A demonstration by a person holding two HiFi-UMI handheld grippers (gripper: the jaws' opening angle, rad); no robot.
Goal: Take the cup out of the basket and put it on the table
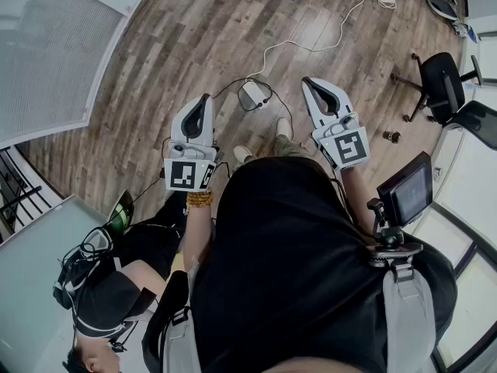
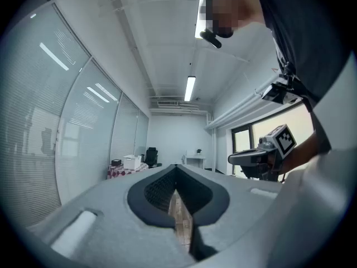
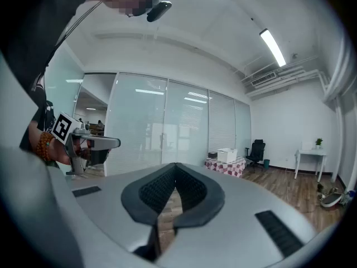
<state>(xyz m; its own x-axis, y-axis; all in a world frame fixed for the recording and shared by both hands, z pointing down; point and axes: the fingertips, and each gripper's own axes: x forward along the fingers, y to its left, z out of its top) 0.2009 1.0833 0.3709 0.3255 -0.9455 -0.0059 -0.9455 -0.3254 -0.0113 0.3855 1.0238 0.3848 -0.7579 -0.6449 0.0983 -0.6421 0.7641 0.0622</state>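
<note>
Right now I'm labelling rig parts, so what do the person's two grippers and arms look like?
The left gripper and right gripper: tapered light-grey shells, dark ribbed pads, each with a cube of black-and-white square markers. Amber bead bracelet on the left wrist; black top.

Brown planks, grey tools
Wood-grain brown floor (image 1: 194, 37); pale grey left tool (image 1: 204, 102) and right tool (image 1: 312, 85), black-and-white square markers (image 1: 186, 174) on the 2; black shirt (image 1: 287, 247); amber bead bracelet (image 1: 199, 200); red-and-white checked cloth (image 3: 226, 165); black office chair (image 1: 443, 80).

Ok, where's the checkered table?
The checkered table is far off in the right gripper view, right of centre by the glass wall, a white box on it, a black chair beside it.
</note>
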